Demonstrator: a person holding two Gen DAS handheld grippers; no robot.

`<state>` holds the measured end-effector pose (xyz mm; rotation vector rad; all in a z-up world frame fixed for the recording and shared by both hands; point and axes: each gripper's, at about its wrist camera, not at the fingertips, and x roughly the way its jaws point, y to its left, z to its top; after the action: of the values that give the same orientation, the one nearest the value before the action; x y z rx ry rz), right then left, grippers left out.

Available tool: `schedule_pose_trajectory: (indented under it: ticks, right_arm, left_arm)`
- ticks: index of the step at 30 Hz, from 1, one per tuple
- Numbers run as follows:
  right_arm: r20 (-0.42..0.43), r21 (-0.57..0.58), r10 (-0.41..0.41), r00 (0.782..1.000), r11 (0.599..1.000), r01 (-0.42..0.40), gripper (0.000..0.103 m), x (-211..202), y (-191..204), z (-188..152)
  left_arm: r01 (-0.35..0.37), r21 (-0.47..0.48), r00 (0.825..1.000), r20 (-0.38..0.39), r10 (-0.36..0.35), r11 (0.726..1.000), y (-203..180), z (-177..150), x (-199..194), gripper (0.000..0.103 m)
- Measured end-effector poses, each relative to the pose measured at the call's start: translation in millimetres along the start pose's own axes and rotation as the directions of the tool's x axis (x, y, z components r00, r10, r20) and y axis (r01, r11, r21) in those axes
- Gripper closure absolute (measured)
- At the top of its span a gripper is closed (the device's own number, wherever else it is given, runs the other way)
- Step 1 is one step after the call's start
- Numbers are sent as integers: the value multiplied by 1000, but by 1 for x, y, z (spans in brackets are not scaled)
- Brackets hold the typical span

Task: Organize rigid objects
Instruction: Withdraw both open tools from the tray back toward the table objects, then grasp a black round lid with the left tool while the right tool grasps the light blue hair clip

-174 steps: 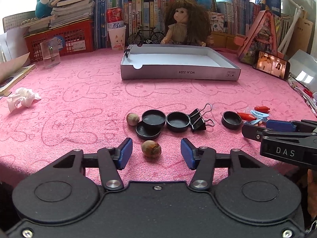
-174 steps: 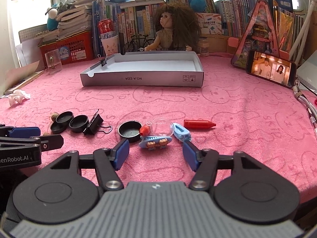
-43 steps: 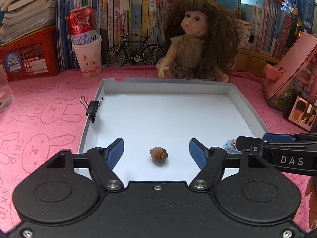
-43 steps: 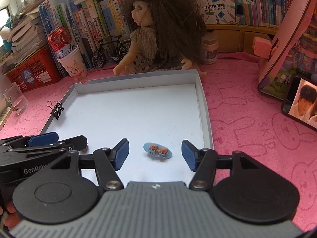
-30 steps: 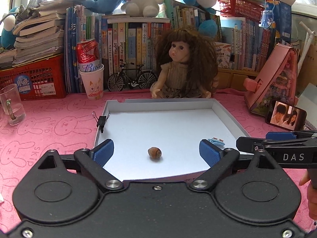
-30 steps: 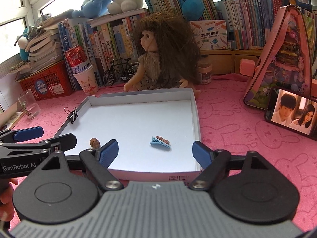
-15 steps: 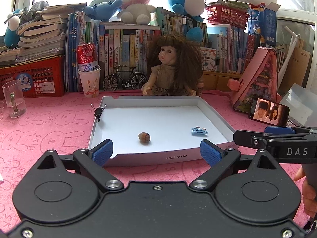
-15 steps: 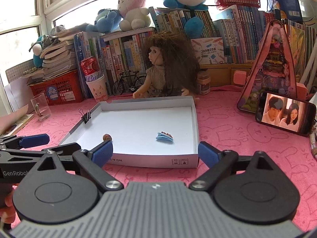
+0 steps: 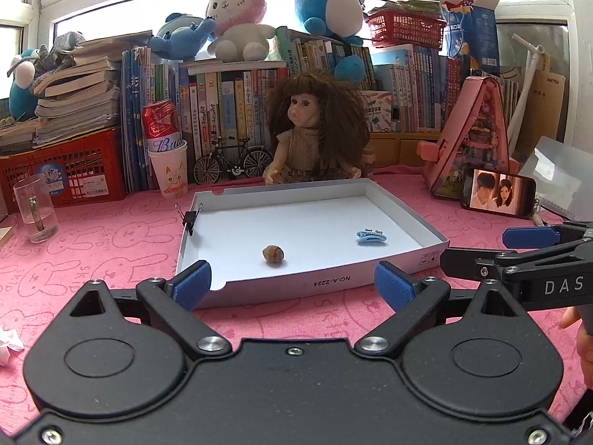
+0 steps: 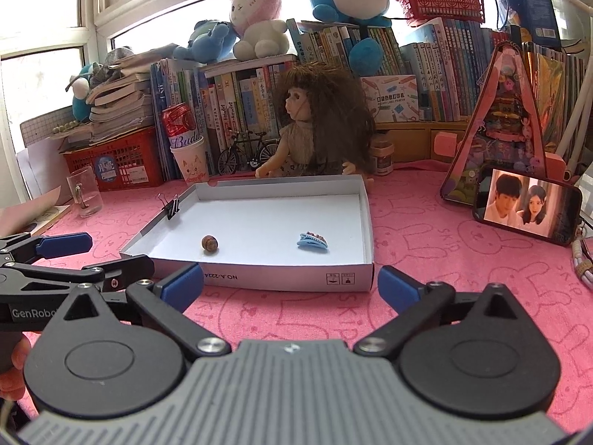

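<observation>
A shallow white cardboard tray (image 9: 326,284) (image 10: 281,281) lies on the pink cloth. Inside it rest a brown nut (image 9: 273,254) (image 10: 209,243) and a light blue hair clip (image 9: 371,237) (image 10: 313,241). A black binder clip (image 9: 189,219) (image 10: 171,206) grips the tray's left wall. My left gripper (image 9: 292,288) hangs just in front of the tray's near wall, wide open and empty. My right gripper (image 10: 291,288) is also in front of the tray; its jaws are opening to their widest, with nothing between them. Each gripper shows at the other view's edge.
A doll (image 9: 315,133), a toy bicycle (image 9: 232,161), a cup with a can (image 9: 168,163), a red basket (image 9: 63,170) and books line the back. A glass mug (image 9: 35,209) stands left, a phone (image 9: 498,196) and pink house (image 9: 478,137) right. Crumpled paper (image 9: 7,343) lies near left.
Both grippers have let go of the nut and the hair clip in the tray, spread wider, and pulled back from over the tray to in front of its near wall.
</observation>
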<state>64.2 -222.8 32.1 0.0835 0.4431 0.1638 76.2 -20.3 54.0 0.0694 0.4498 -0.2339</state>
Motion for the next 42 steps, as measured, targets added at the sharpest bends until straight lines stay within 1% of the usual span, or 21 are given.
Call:
schedule_pose_trajectory:
  ticks: [13,18,26,37,42]
  right_arm:
    - [14,35,-40,999,999,40,0,-13,-8,-27]
    - [11,40,-60,998,997,59,0,-17,-10,-39]
    - [33,35,-87,996,996,86,0,-27,-11,-54]
    - [19,66,-92,996,994,91,0,-32,-16,-69]
    - [15,55,-96,995,994,95,2,-37,-15,-76]
  left_arm:
    - [30,-3,999,-12,-30,1000,0,-27,-18,9]
    - [29,2,1000,-11,-29,1000,0,-37,-23,9]
    - [29,14,1000,-1,-29,999,3,-52,-34,9]
    - [16,13,1000,2,-16,1000,8,-67,-49,11]
    - [5,17,1000,-10,-5,1000,10,-76,-56,18]
